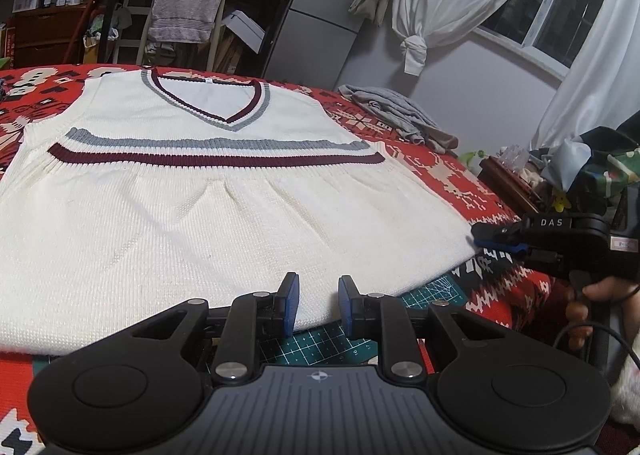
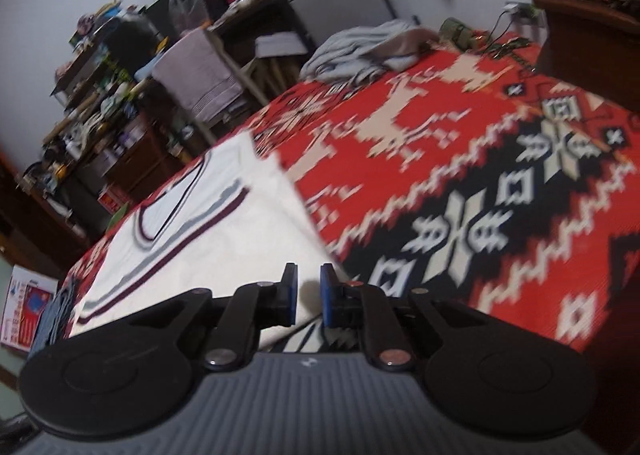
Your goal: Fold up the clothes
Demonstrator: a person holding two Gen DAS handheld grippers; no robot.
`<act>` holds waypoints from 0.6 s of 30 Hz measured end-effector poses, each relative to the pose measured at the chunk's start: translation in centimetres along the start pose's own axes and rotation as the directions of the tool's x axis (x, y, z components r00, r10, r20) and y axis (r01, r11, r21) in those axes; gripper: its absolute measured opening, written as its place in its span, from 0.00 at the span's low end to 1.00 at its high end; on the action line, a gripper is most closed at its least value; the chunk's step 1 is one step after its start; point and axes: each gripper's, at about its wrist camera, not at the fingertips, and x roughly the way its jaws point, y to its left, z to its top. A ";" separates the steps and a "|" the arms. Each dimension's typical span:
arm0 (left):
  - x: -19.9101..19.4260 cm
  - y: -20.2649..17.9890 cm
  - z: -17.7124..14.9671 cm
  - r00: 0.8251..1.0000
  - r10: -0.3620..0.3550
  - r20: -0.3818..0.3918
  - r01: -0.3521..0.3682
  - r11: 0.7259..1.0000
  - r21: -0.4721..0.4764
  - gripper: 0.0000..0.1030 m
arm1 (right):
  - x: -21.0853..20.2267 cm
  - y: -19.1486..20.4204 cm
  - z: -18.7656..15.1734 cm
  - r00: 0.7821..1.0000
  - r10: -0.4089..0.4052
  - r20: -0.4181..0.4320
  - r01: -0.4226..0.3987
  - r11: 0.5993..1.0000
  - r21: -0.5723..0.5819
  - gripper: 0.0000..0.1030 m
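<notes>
Your white knit vest [image 1: 224, 207] lies flat and face up on the table [image 1: 512, 295], neckline far from you, hem toward you; nothing is folded yet, so you look to be at the first grasp. Your left tongs [image 1: 318, 305] sit parted by a modest gap at the middle of the near hem, holding nothing; your right tongs [image 2: 308, 297] stand at the vest's near right corner, also slightly parted, with no cloth between the pads. By my reading, the next move calls for closing on the hem or side edge and carrying it across, keeping the knit from bunching.

The left wrist view shows the whole vest, the green cutting mat [image 1: 320, 343] under its hem, and your right hand [image 1: 592, 295] on its handle; the right wrist view, blurred, shows the red patterned cloth's [image 2: 460, 175] open stretch beside the vest and the grey garment [image 2: 360, 47] heaped at the far edge.
</notes>
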 end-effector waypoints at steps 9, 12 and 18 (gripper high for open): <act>0.0 0.0 0.0 1.000 0.001 0.002 -0.001 1.000 -0.011 0.20 | 1.0 6.0 -3.1 0.974 0.172 -0.151 -0.189 0.976 -0.107 0.17; 0.0 0.1 0.0 1.000 -0.001 0.002 0.001 1.000 -0.017 0.20 | 1.8 8.1 -4.8 0.948 0.226 -0.223 -0.260 0.956 -0.137 0.17; 0.0 0.1 0.0 1.000 -0.003 0.004 0.003 1.000 -0.018 0.20 | 1.7 7.8 -5.2 0.947 0.227 -0.227 -0.260 0.957 -0.130 0.15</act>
